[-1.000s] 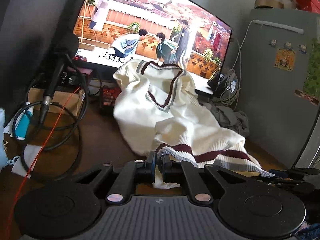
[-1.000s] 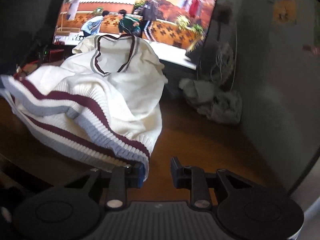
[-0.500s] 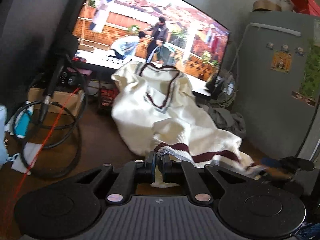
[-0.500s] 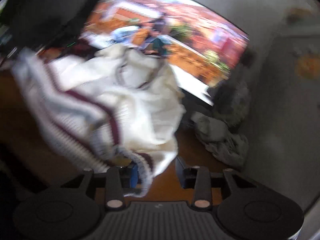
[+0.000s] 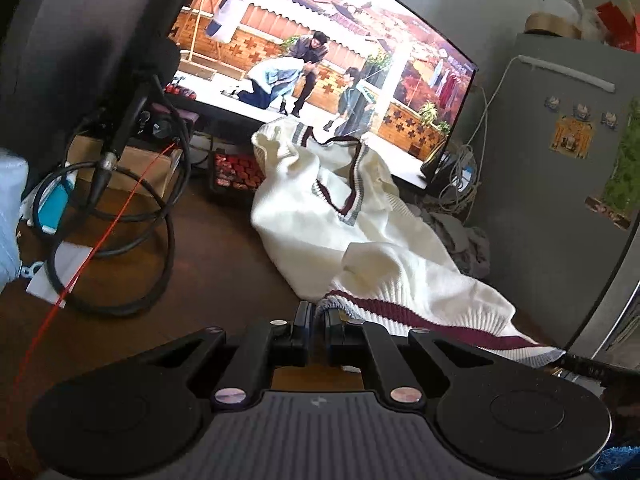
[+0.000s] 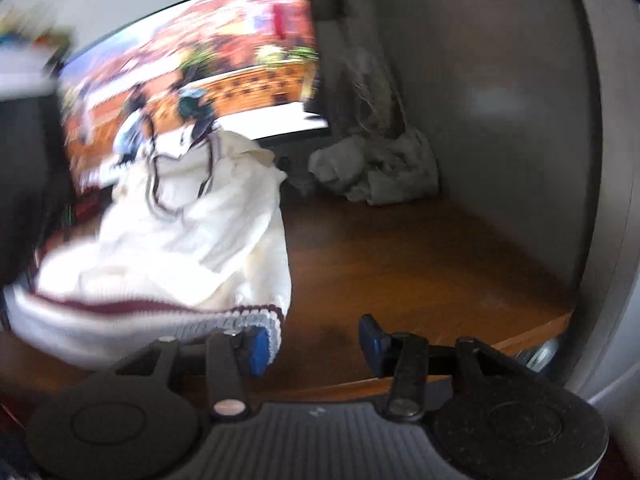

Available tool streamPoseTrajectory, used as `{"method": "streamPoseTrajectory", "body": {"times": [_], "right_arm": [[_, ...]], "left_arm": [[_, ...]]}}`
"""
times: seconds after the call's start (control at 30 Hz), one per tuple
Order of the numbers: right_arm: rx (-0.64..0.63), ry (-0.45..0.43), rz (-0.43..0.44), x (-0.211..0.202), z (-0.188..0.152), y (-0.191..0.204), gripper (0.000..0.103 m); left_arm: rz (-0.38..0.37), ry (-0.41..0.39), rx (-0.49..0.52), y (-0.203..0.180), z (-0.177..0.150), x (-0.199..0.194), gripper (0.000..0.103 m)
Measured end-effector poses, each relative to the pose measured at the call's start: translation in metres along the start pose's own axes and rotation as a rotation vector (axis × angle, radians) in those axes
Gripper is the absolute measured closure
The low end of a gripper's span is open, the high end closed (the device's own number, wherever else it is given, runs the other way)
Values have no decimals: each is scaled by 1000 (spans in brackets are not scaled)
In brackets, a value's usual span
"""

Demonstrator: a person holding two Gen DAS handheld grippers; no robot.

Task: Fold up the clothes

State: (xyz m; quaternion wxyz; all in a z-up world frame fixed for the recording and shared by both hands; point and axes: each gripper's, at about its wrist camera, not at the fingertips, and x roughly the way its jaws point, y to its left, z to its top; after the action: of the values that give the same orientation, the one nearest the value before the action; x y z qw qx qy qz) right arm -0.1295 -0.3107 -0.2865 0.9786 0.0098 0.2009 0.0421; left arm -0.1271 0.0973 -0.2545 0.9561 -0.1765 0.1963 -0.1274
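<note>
A: Cream knit, maroon and grey bands at hem and V-neck: the sweater sprawled over the brown wooden worktop, collar propped against the foot of the monitor

B: Room around it?

A: Bare wood to the right, up to the grey cabinet; near worktop edge just ahead of the right tool. Crumpled grey cloth in the back corner. Left side crowded with looped black cable, a microphone and a cardboard box

B: Any writing?

A: None legible; stickers on the cabinet too small to read

B: Grip?

A: Left tool pinched tight on the hem's near left corner, ribbing bunched between the jaws. Right tool's jaws spread wide, holding nothing, the hem's right corner draped against the blue left pad; that view blurred
</note>
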Motion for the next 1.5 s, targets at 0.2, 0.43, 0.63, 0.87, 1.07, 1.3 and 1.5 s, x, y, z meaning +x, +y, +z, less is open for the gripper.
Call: {"method": "streamPoseTrajectory", "body": {"times": [0.2, 0.43, 0.63, 0.87, 1.07, 1.3, 1.5], "right_arm": [[-557, -78, -110, -11, -22, 68, 52], [-668, -145, -127, -8, -22, 91, 78], [-458, -81, -143, 3, -6, 64, 100], [92, 5, 13, 8, 7, 8, 99], [71, -62, 44, 3, 24, 8, 99], [91, -273, 136, -11, 127, -16, 99], [46, -448, 218, -36, 257, -18, 100]], "left_arm": [[-34, 8, 29, -9, 1, 3, 98], [-25, 18, 46, -12, -1, 3, 98], [27, 25, 40, -8, -1, 2, 98], [8, -6, 19, -3, -2, -6, 98], [-17, -80, 66, -14, 13, -14, 99], [-74, -291, 221, -46, 97, -28, 99], [-93, -468, 368, -90, 209, -42, 100]]}}
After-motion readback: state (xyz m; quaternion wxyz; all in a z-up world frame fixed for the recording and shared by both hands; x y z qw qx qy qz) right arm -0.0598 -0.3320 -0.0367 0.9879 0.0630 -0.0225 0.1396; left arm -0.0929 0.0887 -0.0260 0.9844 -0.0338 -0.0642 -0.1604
